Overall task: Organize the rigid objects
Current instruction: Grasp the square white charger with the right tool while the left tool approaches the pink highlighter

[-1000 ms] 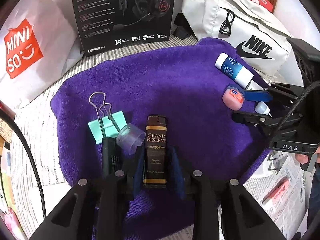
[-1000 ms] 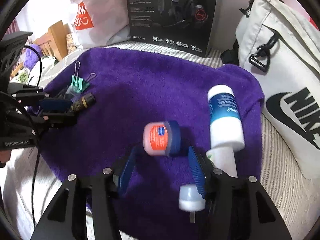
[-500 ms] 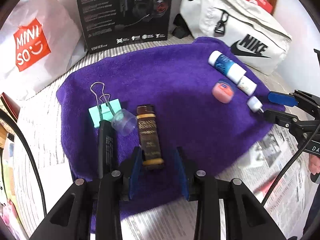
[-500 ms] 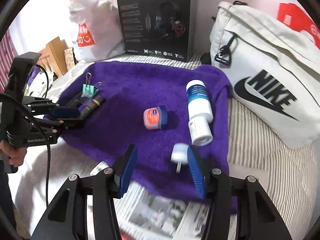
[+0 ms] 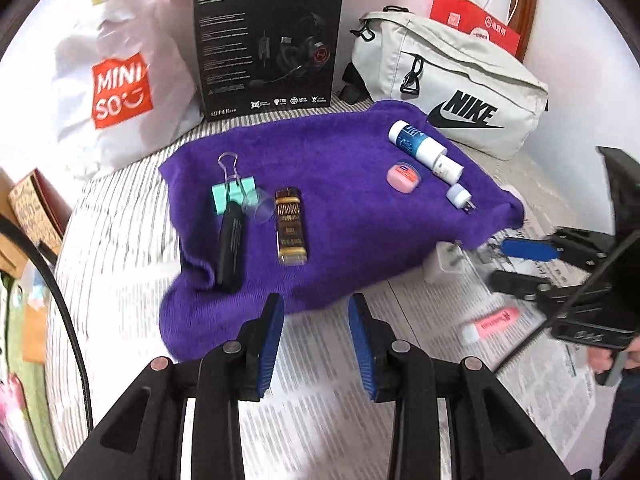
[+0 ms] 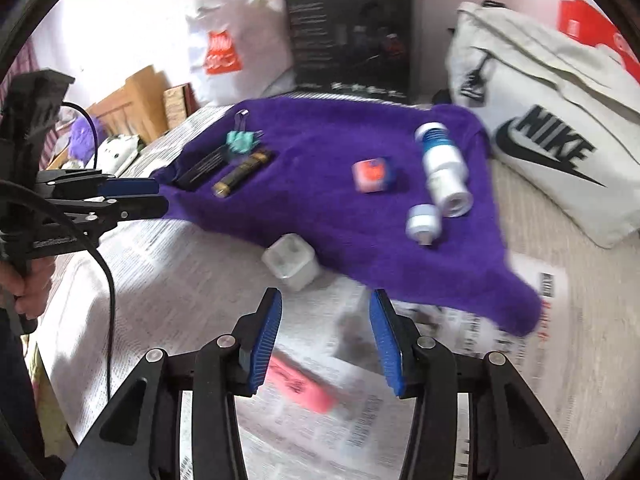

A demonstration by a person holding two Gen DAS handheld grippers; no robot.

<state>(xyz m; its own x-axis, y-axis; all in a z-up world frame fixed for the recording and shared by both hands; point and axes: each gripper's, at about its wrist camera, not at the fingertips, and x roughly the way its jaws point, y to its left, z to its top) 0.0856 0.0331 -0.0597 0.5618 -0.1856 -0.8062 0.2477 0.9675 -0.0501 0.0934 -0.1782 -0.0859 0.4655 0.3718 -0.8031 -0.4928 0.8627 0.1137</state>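
Jaws of the left hand-held gripper (image 5: pixel 316 320) stand apart and empty; the right hand-held gripper (image 6: pixel 326 330), also empty, has just been closing. Ahead of both, small bottles (image 5: pixel 291 226) lie on a purple towel (image 5: pixel 344 184).

Bed (image 5: pixel 120 240) with a grey-and-white striped cover, carrying:
- sheets of printed newspaper (image 5: pixel 328 368) along the near side;
- purple terry towel (image 5: pixel 340 200), its near edge overlapping the newspaper;
- white cube-shaped plug adapter (image 6: pixel 291 261), touching the towel's near edge;
- pink rectangular eraser (image 6: pixel 302 382) on the newspaper;
- black headset box (image 5: pixel 266 46), upright at the back;
- off-white fabric waist bag (image 5: pixel 448 80), beside the towel.
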